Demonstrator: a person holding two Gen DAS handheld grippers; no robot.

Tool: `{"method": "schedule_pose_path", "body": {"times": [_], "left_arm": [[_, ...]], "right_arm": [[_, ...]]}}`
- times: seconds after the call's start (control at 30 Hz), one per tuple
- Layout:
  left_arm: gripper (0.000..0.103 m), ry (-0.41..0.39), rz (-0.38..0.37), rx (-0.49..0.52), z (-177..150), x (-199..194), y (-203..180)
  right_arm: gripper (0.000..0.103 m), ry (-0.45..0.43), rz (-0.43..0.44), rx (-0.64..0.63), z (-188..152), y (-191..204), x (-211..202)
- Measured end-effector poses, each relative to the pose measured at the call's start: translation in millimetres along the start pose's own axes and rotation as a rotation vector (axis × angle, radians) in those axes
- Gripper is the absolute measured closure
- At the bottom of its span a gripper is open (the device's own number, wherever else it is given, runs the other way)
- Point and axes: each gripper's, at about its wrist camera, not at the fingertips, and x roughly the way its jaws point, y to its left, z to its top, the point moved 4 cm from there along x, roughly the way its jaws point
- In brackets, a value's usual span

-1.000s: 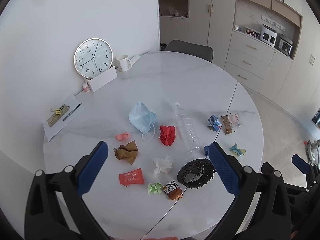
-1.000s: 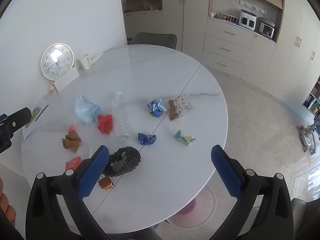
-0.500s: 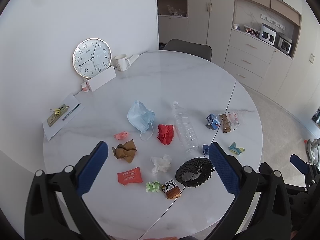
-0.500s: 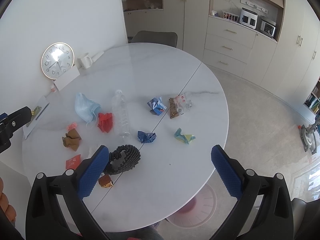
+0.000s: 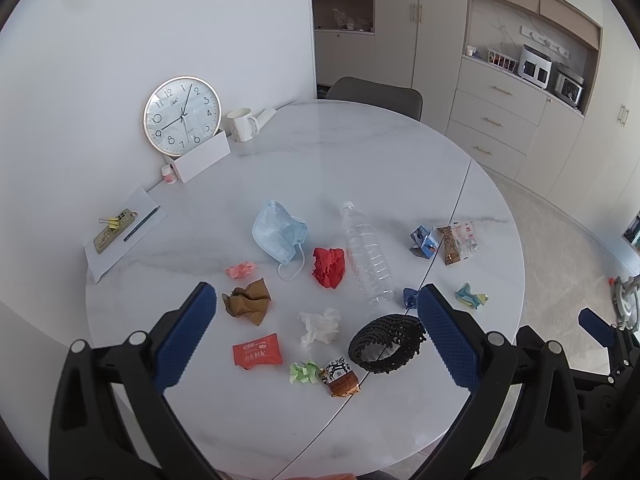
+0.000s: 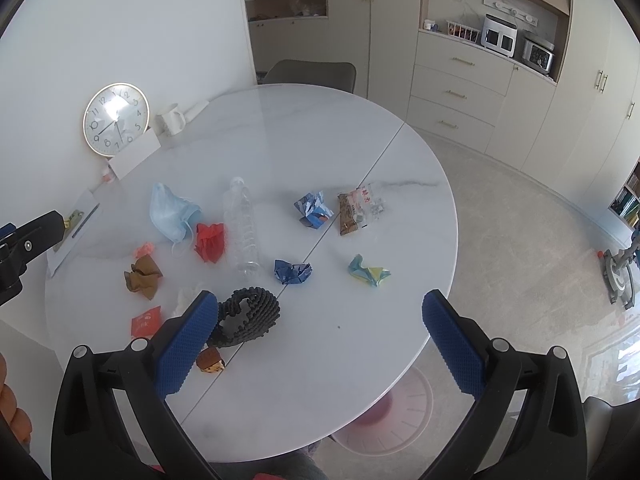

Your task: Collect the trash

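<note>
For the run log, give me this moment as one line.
left gripper: open, empty | right gripper: open, empty | trash: uncollected on table | bin: below table edge

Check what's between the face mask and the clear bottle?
A crumpled red paper lies between the face mask and the bottle, nearer their lower ends. Both wrist views show it.
</note>
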Motion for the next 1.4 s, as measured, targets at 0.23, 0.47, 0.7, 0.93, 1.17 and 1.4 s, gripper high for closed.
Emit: {"method": "schedule_pose_path", "body": {"times": [0.23, 0.47, 0.7, 0.93, 1.17, 1.4], "left_arm": [[0.006, 0.001, 0.001, 0.002, 0, 0, -1], [0.006, 0.002, 0.002, 0.002, 0, 0, -3], [0.006, -0.004, -0.015, 0.009, 2, 2, -4], [0.006, -0.01, -0.116, 0.024, -6, 10, 15], [0.006, 0.046, -0.069, 0.004, -27, 37, 60], [0.006, 0.134, -0.047, 0.06, -51, 81, 107]], "right_arm": [[0.002, 0.004, 0.007, -0.003, 0, -1, 1], [0.002, 0.008, 0.009, -0.005, 0, -1, 2], [0.002, 0.002, 0.021, -0.016, -2, 1, 2], [0.002, 0.032, 0.095, -0.048, -16, 15, 20], [0.002, 0.094, 0.088, -0.081, -44, 32, 46], [0.002, 0.136, 0.078, -0.065, -56, 63, 77]]}}
